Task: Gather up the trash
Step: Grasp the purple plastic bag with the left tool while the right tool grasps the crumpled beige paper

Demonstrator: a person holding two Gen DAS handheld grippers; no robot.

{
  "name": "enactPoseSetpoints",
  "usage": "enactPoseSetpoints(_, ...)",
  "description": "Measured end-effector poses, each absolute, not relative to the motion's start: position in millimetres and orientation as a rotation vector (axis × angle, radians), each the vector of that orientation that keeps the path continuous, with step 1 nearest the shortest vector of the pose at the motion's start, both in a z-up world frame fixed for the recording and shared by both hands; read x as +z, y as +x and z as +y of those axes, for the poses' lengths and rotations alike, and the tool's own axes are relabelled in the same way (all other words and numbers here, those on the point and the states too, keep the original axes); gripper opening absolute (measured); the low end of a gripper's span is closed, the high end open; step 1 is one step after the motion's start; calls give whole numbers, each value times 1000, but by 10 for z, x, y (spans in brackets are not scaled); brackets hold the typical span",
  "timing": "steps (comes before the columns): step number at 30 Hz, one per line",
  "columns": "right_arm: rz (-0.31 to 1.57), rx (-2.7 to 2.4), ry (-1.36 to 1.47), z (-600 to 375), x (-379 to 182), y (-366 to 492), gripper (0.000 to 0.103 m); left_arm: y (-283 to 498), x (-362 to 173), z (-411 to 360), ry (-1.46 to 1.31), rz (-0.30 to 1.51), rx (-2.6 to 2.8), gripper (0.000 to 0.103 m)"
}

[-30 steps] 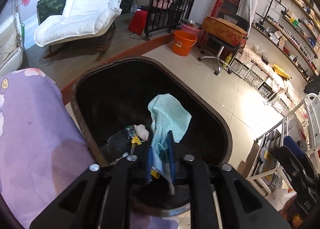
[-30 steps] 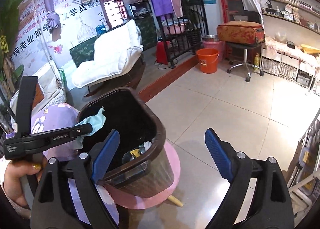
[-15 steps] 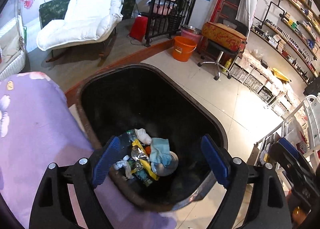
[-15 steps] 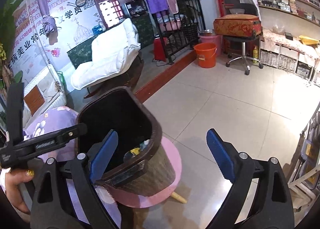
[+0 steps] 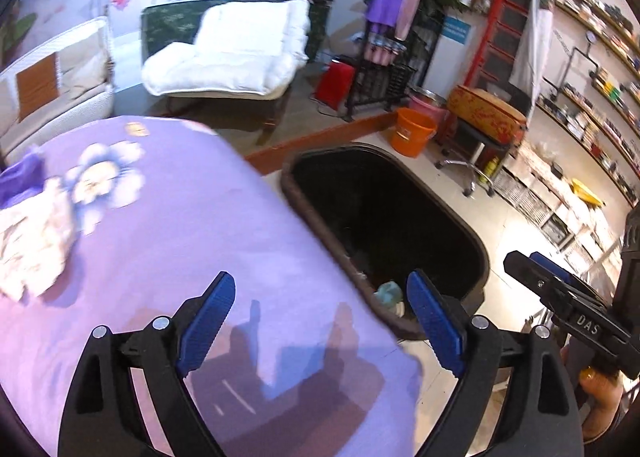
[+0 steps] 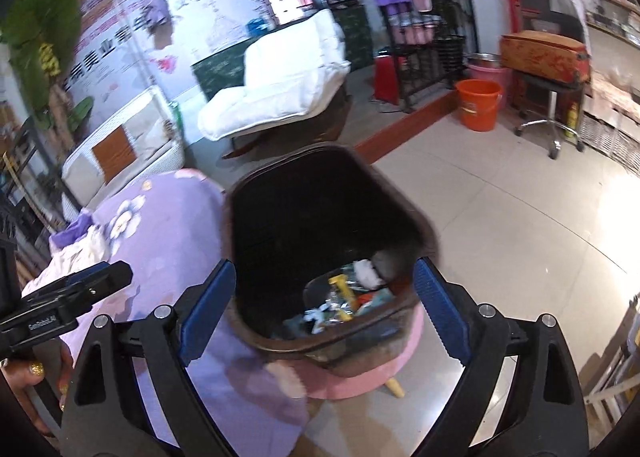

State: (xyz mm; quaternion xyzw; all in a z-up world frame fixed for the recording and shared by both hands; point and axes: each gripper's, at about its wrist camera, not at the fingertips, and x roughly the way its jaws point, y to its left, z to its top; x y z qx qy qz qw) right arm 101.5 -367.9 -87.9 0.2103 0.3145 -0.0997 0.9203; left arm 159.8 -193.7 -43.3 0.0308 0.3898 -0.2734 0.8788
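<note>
Since the earlier frames the left gripper point(image 5: 320, 321) has swung off the bin and over the lilac flowered cloth-covered table point(image 5: 160, 217). Left wrist view: jaws wide apart, holding nothing; the teal crumpled cloth point(image 5: 389, 291) lies inside the dark brown plastic trash bin point(image 5: 476, 253), just ahead of the right-hand finger. Drop step looks done; next move calls for reaching the white crumpled paper point(image 5: 32, 241), far ahead-left on the table.

Right wrist view: right gripper point(image 6: 322, 307) now hangs closer over the bin point(image 6: 240, 193), jaws wide, empty. Mixed trash point(image 6: 344, 301) sits in the bin bottom, between its fingers.
</note>
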Motion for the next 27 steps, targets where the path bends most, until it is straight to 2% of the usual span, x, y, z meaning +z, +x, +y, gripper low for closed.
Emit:
enactPoseSetpoints(17,748,253,302,-2234,-612,1731,89,1446,-448,-527,45,785,-276,87)
enactPoseSetpoints(27,851,465,227,-1192,-599,2502,89,1461,-471,328,-33,791,-147,88)
